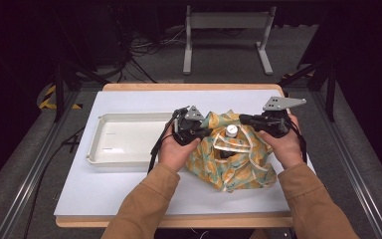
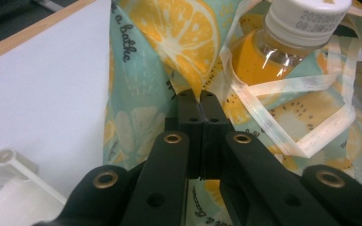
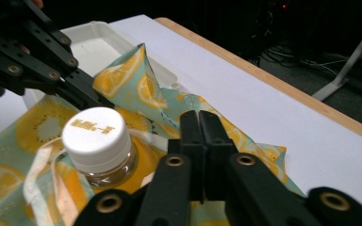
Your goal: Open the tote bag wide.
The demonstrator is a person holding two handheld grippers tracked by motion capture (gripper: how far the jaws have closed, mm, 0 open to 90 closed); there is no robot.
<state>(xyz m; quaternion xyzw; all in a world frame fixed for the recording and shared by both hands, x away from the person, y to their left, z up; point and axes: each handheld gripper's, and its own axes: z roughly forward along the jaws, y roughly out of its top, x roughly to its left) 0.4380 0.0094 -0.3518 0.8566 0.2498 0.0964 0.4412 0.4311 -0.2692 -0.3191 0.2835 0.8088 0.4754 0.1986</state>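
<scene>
2 hand-held grippers work a lemon-print cloth bag [image 1: 231, 157] lying on the white table [image 1: 129, 189], just right of the shallow white tray [image 1: 124, 139]. A bottle of orange drink [image 1: 230, 135] with a white cap [image 3: 96, 134] stands upright inside the bag's mouth, ringed by loose pale handle straps [image 2: 306, 117].

The left gripper [image 2: 201, 96] has its jaws pressed together on a raised fold of the bag's rim, the cloth rising to a peak above the tips. The right gripper [image 3: 199, 117] sits at the opposite rim with jaws all but together; whether cloth is caught between them cannot be told.

Step in hand, as judged: holding the bag's mouth at 2 opposite edges around the bottle. The next move likely calls for both edges to rise evenly, so the bottle stays upright and clear of the straps.
</scene>
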